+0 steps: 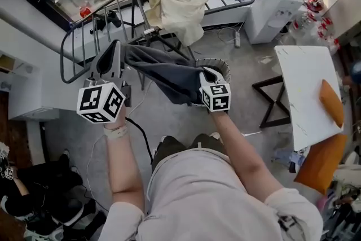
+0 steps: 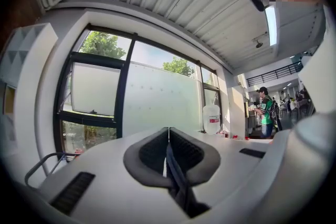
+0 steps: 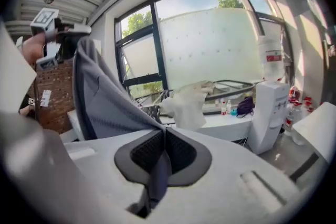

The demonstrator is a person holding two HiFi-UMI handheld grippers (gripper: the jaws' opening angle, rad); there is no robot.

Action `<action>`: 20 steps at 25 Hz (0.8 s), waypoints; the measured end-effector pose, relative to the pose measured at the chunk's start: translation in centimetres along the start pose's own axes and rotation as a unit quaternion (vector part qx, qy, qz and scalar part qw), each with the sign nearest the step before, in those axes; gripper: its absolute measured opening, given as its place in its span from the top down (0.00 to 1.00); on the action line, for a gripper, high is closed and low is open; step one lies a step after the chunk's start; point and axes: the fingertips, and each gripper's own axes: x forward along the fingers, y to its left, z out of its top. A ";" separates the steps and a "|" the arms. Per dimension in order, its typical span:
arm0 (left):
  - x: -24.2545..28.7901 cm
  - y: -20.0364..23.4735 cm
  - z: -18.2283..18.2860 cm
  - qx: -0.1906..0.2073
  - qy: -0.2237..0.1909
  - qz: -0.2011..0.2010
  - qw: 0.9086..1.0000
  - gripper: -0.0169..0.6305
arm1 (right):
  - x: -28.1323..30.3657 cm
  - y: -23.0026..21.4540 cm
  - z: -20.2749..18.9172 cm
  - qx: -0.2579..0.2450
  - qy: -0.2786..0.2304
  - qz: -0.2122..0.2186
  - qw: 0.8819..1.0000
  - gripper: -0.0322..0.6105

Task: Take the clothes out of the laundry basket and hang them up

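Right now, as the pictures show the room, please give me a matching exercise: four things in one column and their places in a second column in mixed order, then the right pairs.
Things
1. grey garment
2. cream cloth
3. orange object
4. water dispenser

Places
A. lying on the white table
B. stretched between the left gripper and the right gripper
C. standing beside the rack's right end
D. draped over the drying rack

Pairs: 1-B, 2-D, 3-A, 4-C
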 end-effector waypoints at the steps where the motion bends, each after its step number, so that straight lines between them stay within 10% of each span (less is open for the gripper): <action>1: -1.1 1.8 -0.4 -0.004 0.000 0.012 1.000 0.97 | -0.2 0.1 1.6 -0.001 -0.022 -0.012 1.000 0.93; 20: -18.8 28.2 -2.0 0.061 -0.015 0.192 0.979 0.96 | 3.9 22.8 23.8 -0.207 -0.228 0.001 0.951 0.93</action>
